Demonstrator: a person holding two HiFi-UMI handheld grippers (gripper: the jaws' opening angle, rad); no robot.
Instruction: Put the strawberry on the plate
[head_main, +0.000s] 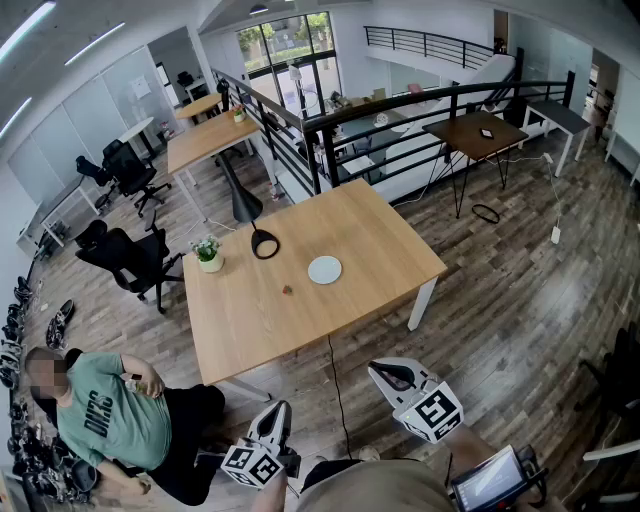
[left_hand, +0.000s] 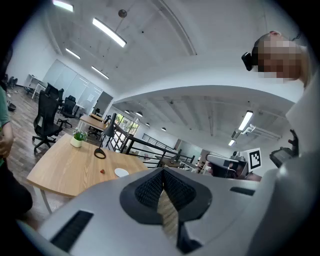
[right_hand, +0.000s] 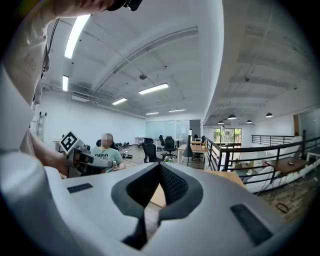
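Note:
A small red strawberry (head_main: 287, 290) lies on the light wooden table (head_main: 250, 320), a short way left of a round white plate (head_main: 324, 269). Both grippers hang well short of the table's near edge, over the floor. My left gripper (head_main: 275, 412) and my right gripper (head_main: 387, 372) point toward the table, and both are shut with nothing in them. In the left gripper view the jaws (left_hand: 162, 172) meet at their tips, with the strawberry (left_hand: 102, 171) and plate (left_hand: 121, 172) far ahead. The right gripper view shows its jaws (right_hand: 160, 167) closed on nothing.
A person (head_main: 105, 410) sits on the floor at the table's near left corner. A potted plant (head_main: 208, 255) and a black lamp base (head_main: 265, 243) stand at the table's left and far side. Office chairs (head_main: 130, 260) stand to the left, and a black railing (head_main: 400, 110) runs behind.

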